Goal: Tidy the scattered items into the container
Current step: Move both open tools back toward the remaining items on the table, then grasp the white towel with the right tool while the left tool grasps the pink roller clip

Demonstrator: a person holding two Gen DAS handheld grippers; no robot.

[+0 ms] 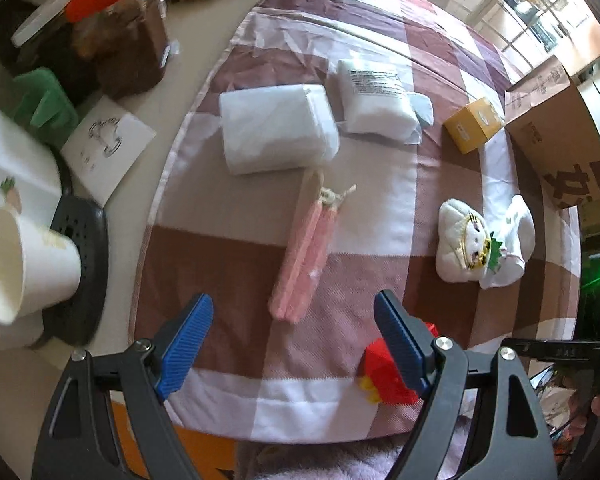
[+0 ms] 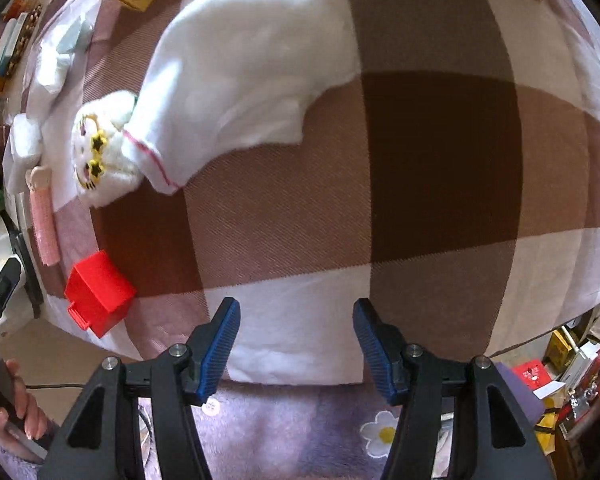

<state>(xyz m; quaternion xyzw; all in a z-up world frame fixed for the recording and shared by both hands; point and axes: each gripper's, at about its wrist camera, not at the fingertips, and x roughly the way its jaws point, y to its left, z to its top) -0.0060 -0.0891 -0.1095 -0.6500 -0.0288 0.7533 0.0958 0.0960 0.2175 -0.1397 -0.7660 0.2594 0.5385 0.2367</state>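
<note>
My left gripper [image 1: 294,320] is open and empty above the checked cloth [image 1: 228,248], just short of a pink packet [image 1: 306,252]. A red block toy [image 1: 384,372] lies partly behind its right finger [image 1: 400,344]; it also shows in the right wrist view [image 2: 98,294]. Beyond lie a white tissue pack [image 1: 276,128], a white printed pack [image 1: 374,98], a yellow box [image 1: 474,124] and a white plush cat [image 1: 466,242]. The cardboard box [image 1: 556,128] stands at the far right. My right gripper [image 2: 296,332] is open and empty over the cloth's [image 2: 420,184] near edge. The plush cat [image 2: 100,152] and a white cloth [image 2: 240,60] lie to its upper left.
Left of the cloth stand a paper cup [image 1: 24,268] on a black stand [image 1: 84,264], a card [image 1: 108,148], a green item [image 1: 44,104] and jars [image 1: 116,36]. The table's near edge is just below both grippers. Clutter [image 2: 560,376] lies off the table at right.
</note>
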